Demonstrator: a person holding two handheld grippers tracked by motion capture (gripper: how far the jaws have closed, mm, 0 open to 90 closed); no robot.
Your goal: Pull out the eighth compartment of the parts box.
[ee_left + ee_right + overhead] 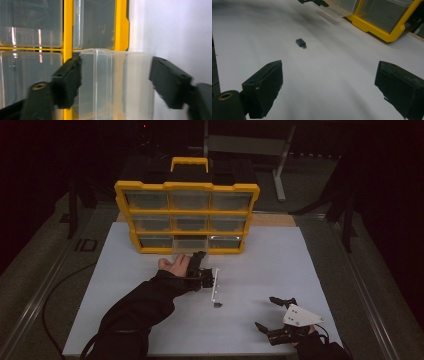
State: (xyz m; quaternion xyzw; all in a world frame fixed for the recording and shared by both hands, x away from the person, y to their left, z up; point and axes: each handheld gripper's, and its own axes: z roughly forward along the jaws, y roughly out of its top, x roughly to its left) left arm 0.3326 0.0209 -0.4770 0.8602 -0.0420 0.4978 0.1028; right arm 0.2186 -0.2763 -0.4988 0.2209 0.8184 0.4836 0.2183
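A yellow-framed organizer (187, 215) with clear drawers stands upright near the far edge of the white table (280, 270), a yellow handle on its top. The person's left gripper (199, 256) reaches to the middle of the organizer's bottom row, where a clear drawer (110, 82) sticks out from the frame. In the left gripper view that drawer sits between the two black jaws, which stand apart: one pad lies at the drawer's near wall, while the other is clear of it with white table showing behind, so the grip is released and nothing is clamped. The yellow frame bars and neighbouring drawers crowd close around the jaws on one side. A small black adapter-like piece (217, 305) lies alone on the table's middle, between the two hands, with nothing around it. The right gripper (272, 312) rests near the table's near right corner, its jaws spread wide and empty; in the right gripper view the small black piece lies well ahead of them on bare table.
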